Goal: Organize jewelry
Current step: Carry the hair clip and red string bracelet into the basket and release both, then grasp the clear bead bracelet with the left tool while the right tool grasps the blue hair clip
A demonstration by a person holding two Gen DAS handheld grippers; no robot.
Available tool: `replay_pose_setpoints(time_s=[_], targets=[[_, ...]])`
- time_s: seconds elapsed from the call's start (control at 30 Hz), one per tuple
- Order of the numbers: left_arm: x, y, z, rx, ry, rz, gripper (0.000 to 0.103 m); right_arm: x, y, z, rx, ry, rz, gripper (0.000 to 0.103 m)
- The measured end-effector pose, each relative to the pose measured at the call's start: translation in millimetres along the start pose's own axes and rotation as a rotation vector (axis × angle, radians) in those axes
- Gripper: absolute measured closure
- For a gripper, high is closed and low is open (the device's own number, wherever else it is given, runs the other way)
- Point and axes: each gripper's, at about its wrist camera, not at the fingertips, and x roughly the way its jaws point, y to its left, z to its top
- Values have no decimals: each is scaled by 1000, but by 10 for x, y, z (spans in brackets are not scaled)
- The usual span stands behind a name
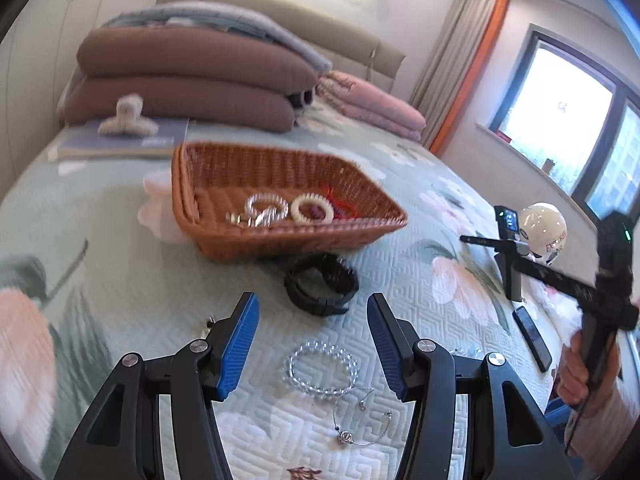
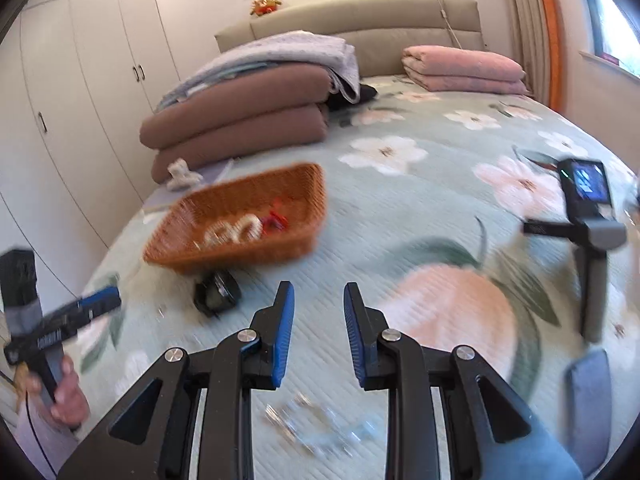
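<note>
Item: clear bead bracelet point(image 1: 321, 368), lying flat on the quilted bed point(image 1: 400, 280), a closed ring with no long axis to speak of. It is sitting directly ahead of and between the blue pads of the left hand-held gripper point(image 1: 312, 344), whose jaws are standing apart with nothing between them; that gripper is pointing down toward it.

Item: thin wire bangle with charm point(image 1: 362, 424), touching the bracelet's near edge, trailing toward the camera.

Item: black bracelet point(image 1: 321, 289), lying just beyond, between the clear one and the wicker basket point(image 1: 224, 240).

Item: basket contents, several pale rings and something red, already inside.

Item: right hand-held gripper point(image 2: 319, 332), jaws narrowly apart and empty, pointing at bare quilt; the left one is judged nearer to the loose jewelry.

Obscured: the right wrist view is heavily blurring, so the glinting pieces low in its frame cannot be identified. A small item by the left jaw is too small to tell.
</note>
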Motion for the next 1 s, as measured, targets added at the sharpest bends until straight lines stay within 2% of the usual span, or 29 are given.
replay_pose_setpoints(time_s=[0.2, 0.27, 0.4, 0.53, 0.9, 1.0], targets=[[299, 143, -213, -72, 78, 21, 45, 81, -299, -504, 28, 108, 27, 75], [350, 140, -262, -70, 93, 23, 46, 124, -359, -633, 30, 136, 42, 75], [465, 69, -332, -23, 123, 56, 53, 203, -450, -807, 35, 183, 62, 75], [562, 17, -367, 3, 150, 74, 61, 265, -495, -895, 53, 203, 73, 75], [601, 35, -392, 7, 164, 76, 62, 303, -574, -952, 116, 233, 86, 75], [599, 37, -396, 9, 163, 70, 62, 331, -568, -1019, 169, 254, 144, 75]])
